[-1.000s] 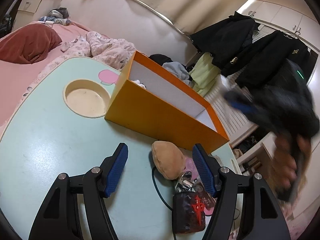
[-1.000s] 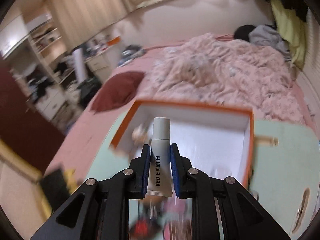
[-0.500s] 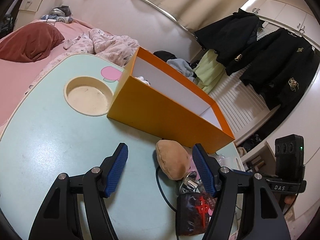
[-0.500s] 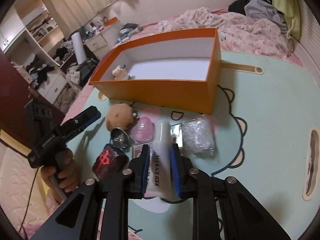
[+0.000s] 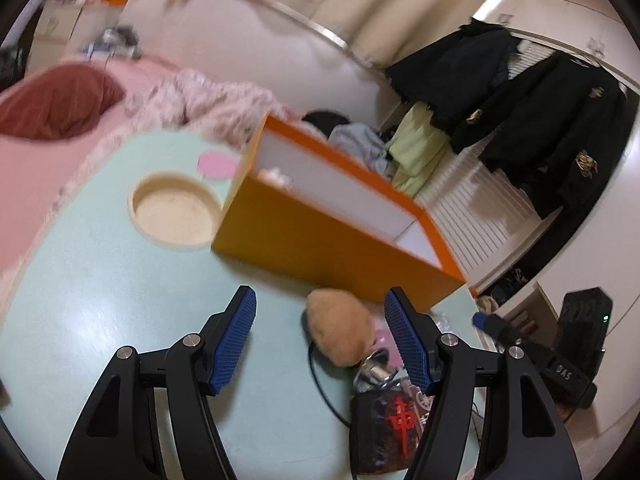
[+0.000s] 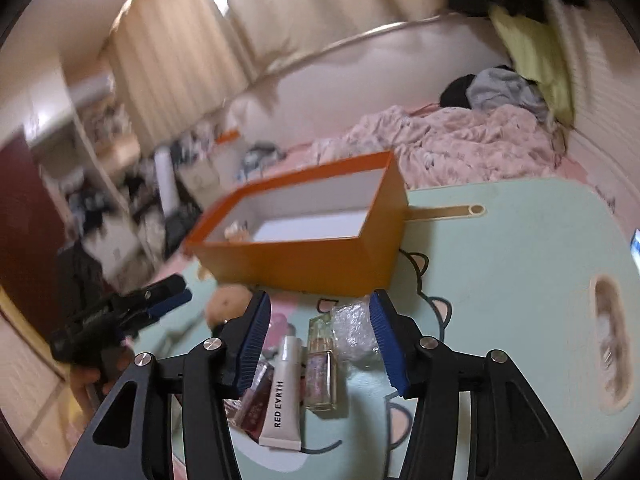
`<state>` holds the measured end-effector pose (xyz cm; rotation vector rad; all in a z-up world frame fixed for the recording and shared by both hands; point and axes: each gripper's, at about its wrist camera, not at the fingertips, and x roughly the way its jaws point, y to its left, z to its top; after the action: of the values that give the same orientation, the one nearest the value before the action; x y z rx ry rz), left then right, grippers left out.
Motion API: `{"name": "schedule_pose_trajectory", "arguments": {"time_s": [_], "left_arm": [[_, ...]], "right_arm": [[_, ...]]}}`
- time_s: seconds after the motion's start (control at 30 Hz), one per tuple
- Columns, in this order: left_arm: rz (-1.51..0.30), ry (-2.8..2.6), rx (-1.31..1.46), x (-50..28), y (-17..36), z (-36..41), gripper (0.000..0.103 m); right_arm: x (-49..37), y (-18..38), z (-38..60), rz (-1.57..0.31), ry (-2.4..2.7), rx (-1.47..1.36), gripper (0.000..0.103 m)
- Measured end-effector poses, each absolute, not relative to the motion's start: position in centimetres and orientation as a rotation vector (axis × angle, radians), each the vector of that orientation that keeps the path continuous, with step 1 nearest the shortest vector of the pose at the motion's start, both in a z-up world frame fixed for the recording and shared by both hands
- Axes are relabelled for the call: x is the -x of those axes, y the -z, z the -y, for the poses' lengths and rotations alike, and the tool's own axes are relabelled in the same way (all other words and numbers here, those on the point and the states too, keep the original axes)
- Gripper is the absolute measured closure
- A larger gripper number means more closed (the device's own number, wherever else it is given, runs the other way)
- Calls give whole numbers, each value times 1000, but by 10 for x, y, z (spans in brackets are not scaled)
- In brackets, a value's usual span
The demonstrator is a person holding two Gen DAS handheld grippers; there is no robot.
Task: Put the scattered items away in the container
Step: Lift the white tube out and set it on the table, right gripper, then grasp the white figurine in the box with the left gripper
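The white "RED EARTH" tube (image 6: 282, 396) lies loose on the pale green table (image 6: 500, 280), between the fingers of my right gripper (image 6: 320, 300). Its jaws are opening and the pads do not press on the tube. The orange box (image 6: 304, 264) stands beyond, white inside, with a small pale item (image 6: 236, 232) in its left end. My left gripper (image 5: 320, 294) is open and low over the table. A tan plush ball (image 5: 340, 332) lies between its fingers, close to the right one, with the orange box (image 5: 320, 248) just behind.
A glass bottle (image 6: 320, 364), crumpled clear plastic (image 6: 354, 328) and a dark red item (image 6: 256, 404) lie around the tube. A black pouch with a red sign (image 5: 390, 428) and a metal ring (image 5: 372, 368) sit by the plush. The table has a round recess (image 5: 174, 216). A bed surrounds it.
My right gripper came away from above the box, sank to the table and let go of the tube, its jaws spreading. The left gripper stayed nearly still and open.
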<state>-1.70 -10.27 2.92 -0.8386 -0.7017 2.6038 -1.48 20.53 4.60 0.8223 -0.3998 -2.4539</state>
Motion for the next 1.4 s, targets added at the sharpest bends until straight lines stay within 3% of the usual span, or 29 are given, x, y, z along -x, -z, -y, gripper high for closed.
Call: {"name": "schedule_pose_trajectory", "arguments": {"time_s": [0.17, 0.23, 0.33, 0.37, 0.57, 0.97, 1.17, 1.4], "left_arm": [[534, -2706, 853, 41, -85, 90, 38], [441, -2787, 933, 61, -111, 84, 48], [136, -2781, 1233, 111, -126, 66, 54], [57, -2745, 1324, 125, -123, 62, 60], [-125, -2510, 1744, 181, -83, 56, 60], [-502, -2521, 1890, 198, -29, 31, 65], [-360, -2542, 1806, 197, -42, 36, 65], [-137, -2538, 1562, 162, -100, 30, 65]], "right_arm": [[22, -39, -218, 587, 2346, -845, 51], [24, -34, -222, 631, 2321, -875, 50], [26, -31, -228, 687, 2257, -889, 46], [27, -30, -229, 700, 2244, -889, 46], [26, -26, -235, 743, 2188, -889, 43], [27, -22, -240, 790, 2133, -901, 38], [28, -22, -240, 795, 2125, -914, 38], [29, -21, -237, 773, 2131, -926, 38]]}}
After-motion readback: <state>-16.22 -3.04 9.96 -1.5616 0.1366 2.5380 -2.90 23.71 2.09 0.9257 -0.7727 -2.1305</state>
